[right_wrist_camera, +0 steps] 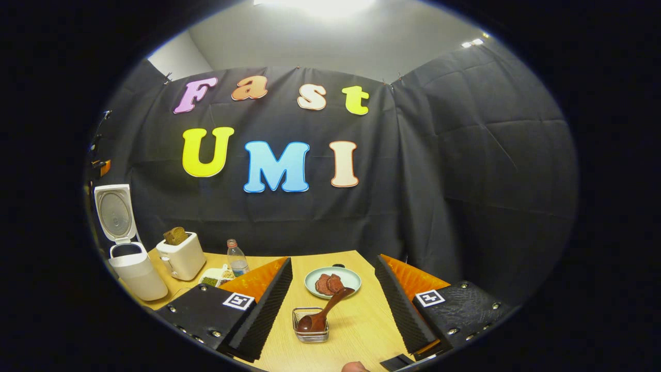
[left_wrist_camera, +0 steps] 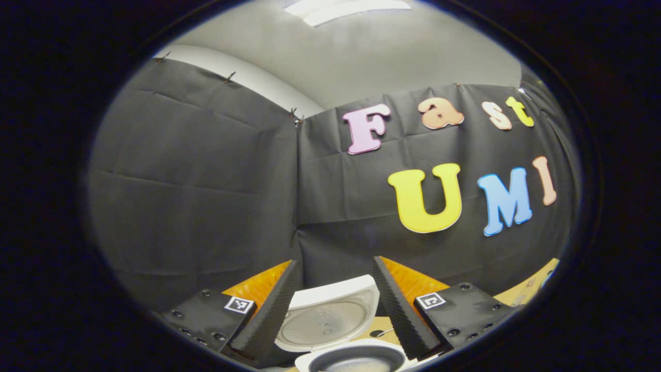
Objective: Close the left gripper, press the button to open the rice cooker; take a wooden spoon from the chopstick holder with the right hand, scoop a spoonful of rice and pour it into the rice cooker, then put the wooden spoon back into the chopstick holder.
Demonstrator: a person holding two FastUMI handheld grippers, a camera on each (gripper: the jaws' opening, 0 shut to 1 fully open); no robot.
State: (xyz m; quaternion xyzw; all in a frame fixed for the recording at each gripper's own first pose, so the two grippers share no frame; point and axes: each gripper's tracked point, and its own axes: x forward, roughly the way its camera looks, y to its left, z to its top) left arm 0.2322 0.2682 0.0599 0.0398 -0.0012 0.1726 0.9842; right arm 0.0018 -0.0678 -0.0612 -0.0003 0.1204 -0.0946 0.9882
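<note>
Rice cooker [left_wrist_camera: 341,330] open already, lid up, just beyond left gripper [left_wrist_camera: 330,310], fingers apart.
Right gripper [right_wrist_camera: 330,305] wide apart too, holding nothing; spoon [right_wrist_camera: 323,312] resting in holder [right_wrist_camera: 310,326] between fingers. Scooping, pouring, returning left.

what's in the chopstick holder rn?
The wooden spoon lies in the wire chopstick holder, bowl down inside, handle leaning out toward the plate. Anything under the spoon bowl is covered.

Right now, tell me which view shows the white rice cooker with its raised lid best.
The right gripper view: the white rice cooker stands whole at the far left of the wooden table, lid upright. The left gripper view is closer but cuts it off, showing the lid's inside and part of the pot rim.
</note>
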